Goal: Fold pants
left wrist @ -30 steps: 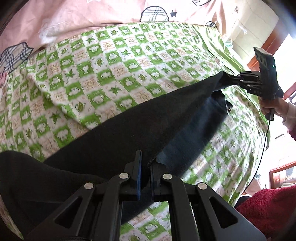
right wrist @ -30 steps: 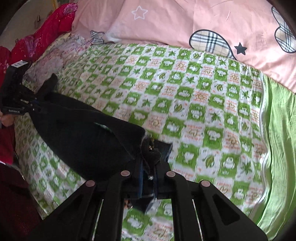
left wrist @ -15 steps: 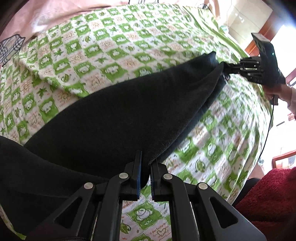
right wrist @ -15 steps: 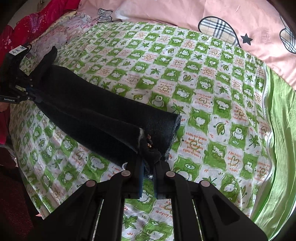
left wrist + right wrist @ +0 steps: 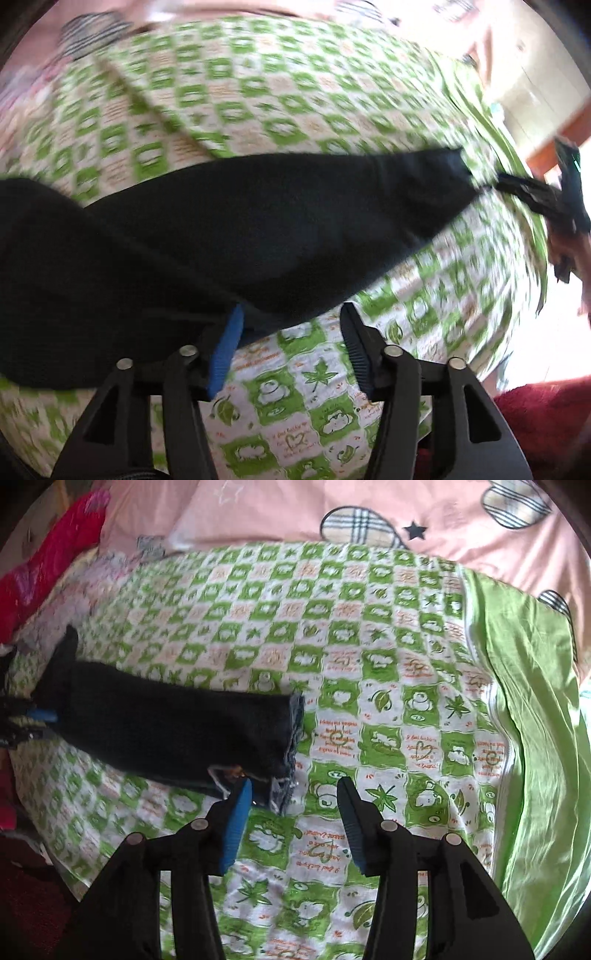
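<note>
Both grippers stand wide open now and hold nothing. We see our left gripper [image 5: 291, 332] with its blue pad touching the near edge of the pants [image 5: 240, 229], at the thick end, but the jaws do not close on the cloth. Our right gripper [image 5: 295, 805] hangs just beside the hem end of the pants [image 5: 177, 731], where the frayed denim edges lie stacked one on the other.

As we judge it, the first fold is done: the two legs lie one on top of the other as a long dark strip on the bedsheet [image 5: 388, 709], near its front edge and running along it. The strip looks quite flat, though the left view is blurred and we cannot check for wrinkles.

What is left, in our opinion, is the fold across the length, to bring the hem end toward the waist end, perhaps two times, until the pants make a compact packet. For this we must grip the cloth again.
</note>
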